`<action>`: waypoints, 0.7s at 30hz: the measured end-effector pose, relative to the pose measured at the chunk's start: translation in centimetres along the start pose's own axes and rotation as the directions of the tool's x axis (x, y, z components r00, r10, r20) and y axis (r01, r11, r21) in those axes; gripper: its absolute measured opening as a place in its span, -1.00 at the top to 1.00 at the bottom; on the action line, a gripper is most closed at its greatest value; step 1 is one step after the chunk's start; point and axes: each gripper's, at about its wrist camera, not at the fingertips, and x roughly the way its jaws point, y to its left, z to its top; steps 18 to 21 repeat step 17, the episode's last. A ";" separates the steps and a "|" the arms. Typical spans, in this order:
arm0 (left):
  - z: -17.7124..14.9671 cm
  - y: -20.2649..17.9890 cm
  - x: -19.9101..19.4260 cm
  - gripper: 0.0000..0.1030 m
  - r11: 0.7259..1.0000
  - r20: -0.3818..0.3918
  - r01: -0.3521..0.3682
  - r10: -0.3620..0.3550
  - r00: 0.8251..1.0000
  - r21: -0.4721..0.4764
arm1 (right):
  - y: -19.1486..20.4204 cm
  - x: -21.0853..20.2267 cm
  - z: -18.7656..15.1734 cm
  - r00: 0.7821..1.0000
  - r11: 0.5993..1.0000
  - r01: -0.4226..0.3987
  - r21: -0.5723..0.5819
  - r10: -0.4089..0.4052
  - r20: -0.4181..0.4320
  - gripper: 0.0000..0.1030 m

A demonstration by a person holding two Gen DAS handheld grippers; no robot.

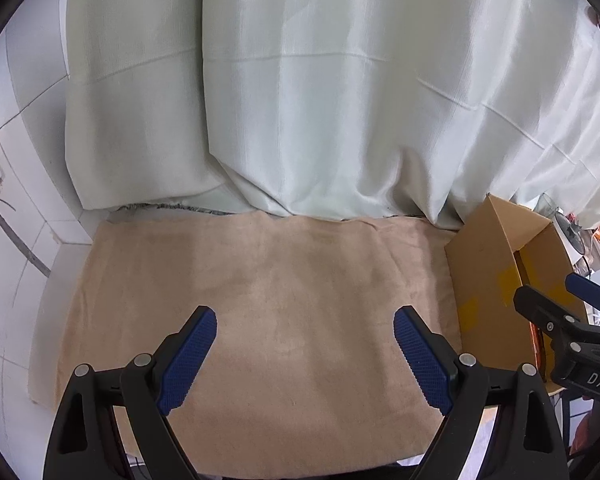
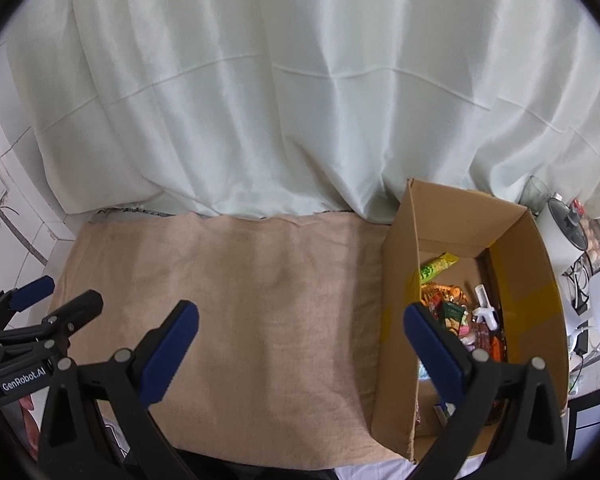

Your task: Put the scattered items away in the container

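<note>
An open cardboard box [image 2: 398,288] stands at the right end of a beige cloth [image 2: 260,300]. Inside it lie several items: a green and yellow snack packet [image 2: 436,268], a white bottle [image 2: 485,304] and colourful wrappers [image 2: 452,316]. My right gripper [image 2: 300,318] hangs open above the cloth and the box's left wall, nothing between its blue pads. My left gripper [image 1: 304,326] is open over the bare cloth [image 1: 280,300], also holding nothing. The box [image 1: 496,252] shows at the right of the left wrist view, with the right gripper [image 1: 556,300] over it. The left gripper [image 2: 58,296] appears at the left of the right wrist view.
A pale curtain [image 2: 280,100] hangs behind the cloth and touches its far edge. White tiled wall [image 1: 24,184] with a socket is at the left. Right of the box stand a white appliance [image 2: 560,236], a glass [image 2: 534,192] and cables.
</note>
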 end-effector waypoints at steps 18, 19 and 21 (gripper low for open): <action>-0.2 0.4 0.4 -0.77 1.000 0.008 -0.024 0.024 1.000 0.007 | 0.5 0.7 -0.3 1.000 1.000 0.002 -0.018 -0.002 -0.020 -1.00; -0.2 0.4 0.4 -0.77 1.000 0.008 -0.024 0.024 1.000 0.007 | 0.5 0.7 -0.3 1.000 1.000 0.002 -0.018 -0.002 -0.020 -1.00; -0.2 0.4 0.4 -0.77 1.000 0.008 -0.024 0.024 1.000 0.007 | 0.5 0.7 -0.3 1.000 1.000 0.002 -0.018 -0.002 -0.020 -1.00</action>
